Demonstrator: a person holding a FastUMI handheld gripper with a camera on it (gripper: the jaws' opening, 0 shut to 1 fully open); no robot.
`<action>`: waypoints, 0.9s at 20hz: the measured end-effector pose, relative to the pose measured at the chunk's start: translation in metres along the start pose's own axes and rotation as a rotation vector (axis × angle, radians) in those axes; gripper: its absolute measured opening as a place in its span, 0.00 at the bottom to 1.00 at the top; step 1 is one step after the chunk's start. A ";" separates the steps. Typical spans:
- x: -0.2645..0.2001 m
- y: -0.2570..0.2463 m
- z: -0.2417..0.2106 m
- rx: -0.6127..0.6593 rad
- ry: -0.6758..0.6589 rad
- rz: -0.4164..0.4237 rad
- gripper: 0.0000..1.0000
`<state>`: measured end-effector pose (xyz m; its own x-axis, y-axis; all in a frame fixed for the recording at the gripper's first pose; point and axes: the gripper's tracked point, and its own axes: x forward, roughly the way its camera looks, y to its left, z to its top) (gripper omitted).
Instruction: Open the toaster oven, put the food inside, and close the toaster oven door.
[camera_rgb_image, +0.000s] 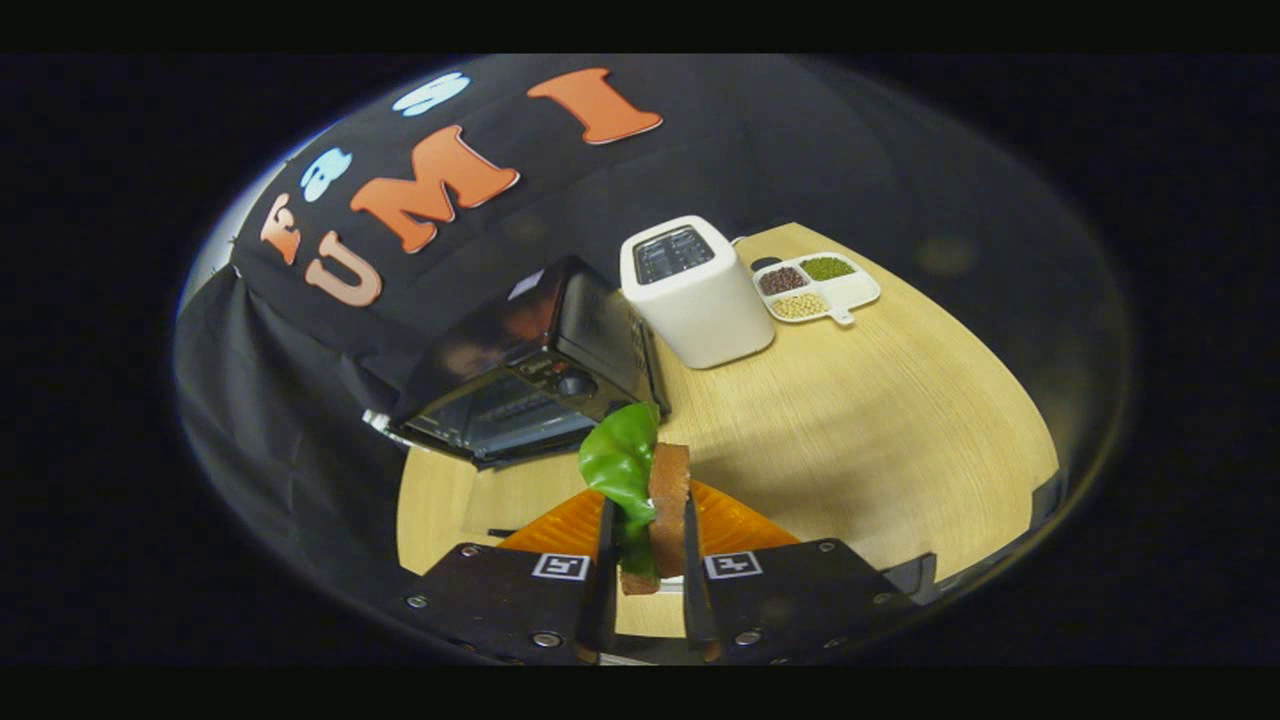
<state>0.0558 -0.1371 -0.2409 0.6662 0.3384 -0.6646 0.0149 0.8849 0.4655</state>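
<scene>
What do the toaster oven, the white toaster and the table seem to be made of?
Toaster oven: likely glossy black metal with a glass door, judging by the reflections. White toaster: smooth matte casing, probably plastic. Table: pale wood or wood-look laminate, with visible grain. The gripper is shut on the food.

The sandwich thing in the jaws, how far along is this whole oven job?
Done: the toaster oven door looks already open, tilted down toward the table. In hand: the gripper has its jaws closed on the sandwich, held upright above an orange plate, short of the oven. Left: putting it inside and shutting the door.
</scene>
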 end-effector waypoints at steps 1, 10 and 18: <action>-0.002 0.005 0.003 0.021 -0.029 0.004 0.27; 0.030 0.090 -0.025 0.356 -0.154 0.202 0.27; 0.069 0.130 -0.044 0.498 -0.254 0.217 0.27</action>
<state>0.0712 0.0149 -0.2519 0.8494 0.3531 -0.3923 0.1660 0.5269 0.8336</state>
